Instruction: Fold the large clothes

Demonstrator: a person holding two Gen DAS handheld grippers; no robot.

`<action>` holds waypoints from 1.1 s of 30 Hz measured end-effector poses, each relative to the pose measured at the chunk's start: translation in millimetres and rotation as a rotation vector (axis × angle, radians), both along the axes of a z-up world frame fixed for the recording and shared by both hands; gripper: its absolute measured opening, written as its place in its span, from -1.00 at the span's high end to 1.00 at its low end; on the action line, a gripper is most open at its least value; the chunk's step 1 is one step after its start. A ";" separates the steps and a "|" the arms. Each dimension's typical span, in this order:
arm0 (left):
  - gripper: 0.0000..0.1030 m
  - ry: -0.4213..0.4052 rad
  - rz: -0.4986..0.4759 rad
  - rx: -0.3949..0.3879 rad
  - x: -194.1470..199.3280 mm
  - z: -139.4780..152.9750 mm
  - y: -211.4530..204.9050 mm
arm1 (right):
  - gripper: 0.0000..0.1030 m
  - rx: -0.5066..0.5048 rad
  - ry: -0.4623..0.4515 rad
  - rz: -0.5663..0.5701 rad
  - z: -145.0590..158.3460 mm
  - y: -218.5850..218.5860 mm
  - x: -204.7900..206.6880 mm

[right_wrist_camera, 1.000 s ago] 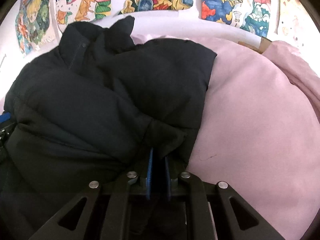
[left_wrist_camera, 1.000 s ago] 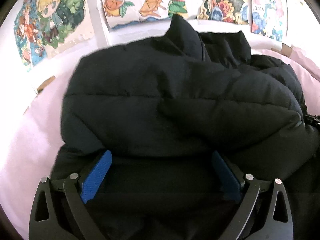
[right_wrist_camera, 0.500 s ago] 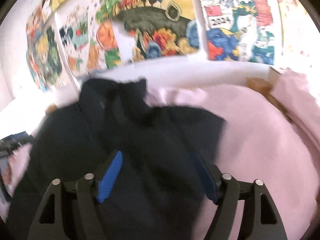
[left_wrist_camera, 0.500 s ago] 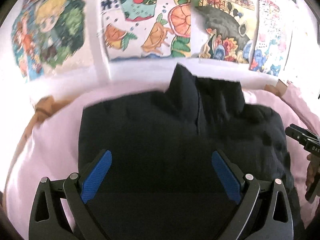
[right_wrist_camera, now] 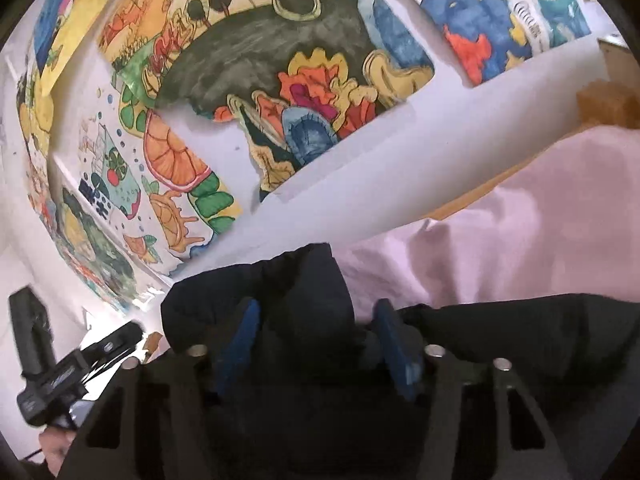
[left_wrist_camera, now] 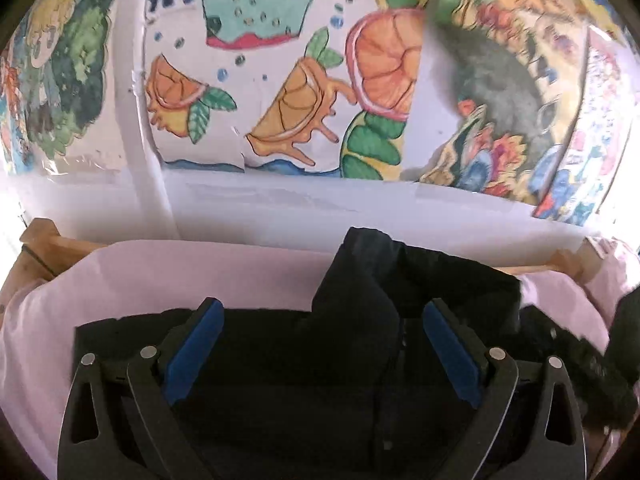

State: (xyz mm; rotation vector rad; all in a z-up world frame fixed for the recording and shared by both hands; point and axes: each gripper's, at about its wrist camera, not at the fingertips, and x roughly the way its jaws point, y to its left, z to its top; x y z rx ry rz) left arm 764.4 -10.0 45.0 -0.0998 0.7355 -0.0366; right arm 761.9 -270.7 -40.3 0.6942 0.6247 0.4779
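Black padded jacket (left_wrist_camera: 280, 360) lies on the pink sheet (left_wrist_camera: 160, 276), collar (left_wrist_camera: 360, 272) standing up toward the far edge by the wooden frame (left_wrist_camera: 44, 236) and the wall of paintings (left_wrist_camera: 304, 92). The near part of the jacket runs under both cameras, so I cannot see the hem.

Left gripper (left_wrist_camera: 320, 352): jaws spread wide, released, nothing between the blue pads (left_wrist_camera: 192, 348); it hovers above the jacket body.

Right gripper (right_wrist_camera: 316, 344): jaws have just been closing from a wider spread and now stand partly apart. Dark cloth near the collar bulges between the pads (right_wrist_camera: 394, 348), but I cannot tell whether they press on it; I read it as free.

Judgement: a fold looks laid, and both tools seem clear of it.

Note for this step: I would lift straight off, not drag, so the puffy layers stay stacked. Padded fill springs back; press the fold flat before taking the next edge, and grip a seam, not loose fill.
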 end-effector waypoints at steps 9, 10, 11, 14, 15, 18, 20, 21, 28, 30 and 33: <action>0.82 -0.003 -0.034 -0.097 5.9 -16.3 4.8 | 0.63 -0.025 -0.015 0.027 -16.4 7.3 -2.5; 0.83 -0.015 -0.035 -0.101 0.8 -14.7 6.9 | 0.64 -0.023 -0.016 0.029 -15.8 6.0 -4.9; 0.85 -0.019 -0.028 -0.112 -3.4 -12.8 8.0 | 0.65 -0.030 -0.023 0.033 -13.9 5.1 -7.9; 0.87 -0.046 -0.027 -0.165 -22.0 -4.6 21.6 | 0.67 -0.053 -0.042 0.044 -8.0 1.5 -18.6; 0.88 -0.054 -0.031 -0.164 -30.5 -0.9 23.6 | 0.68 -0.058 -0.045 0.048 -6.0 0.3 -22.1; 0.89 -0.073 -0.052 -0.181 -51.6 10.9 29.6 | 0.68 -0.084 -0.074 0.069 4.8 -6.1 -39.6; 0.89 -0.089 -0.072 -0.191 -71.5 18.3 32.2 | 0.69 -0.096 -0.096 0.079 11.3 -8.9 -50.9; 0.90 -0.093 -0.076 -0.190 -76.1 19.8 30.5 | 0.69 -0.108 -0.112 0.091 16.0 -9.8 -60.3; 0.91 -0.083 -0.099 -0.207 -125.3 13.3 42.1 | 0.70 -0.325 -0.232 0.140 28.3 11.2 -120.0; 0.91 -0.079 -0.100 -0.209 -132.9 5.8 46.8 | 0.70 -0.378 -0.246 0.157 24.4 17.9 -134.0; 0.91 -0.069 -0.099 -0.227 -141.4 -11.8 54.1 | 0.70 -0.438 -0.240 0.178 14.6 25.7 -145.4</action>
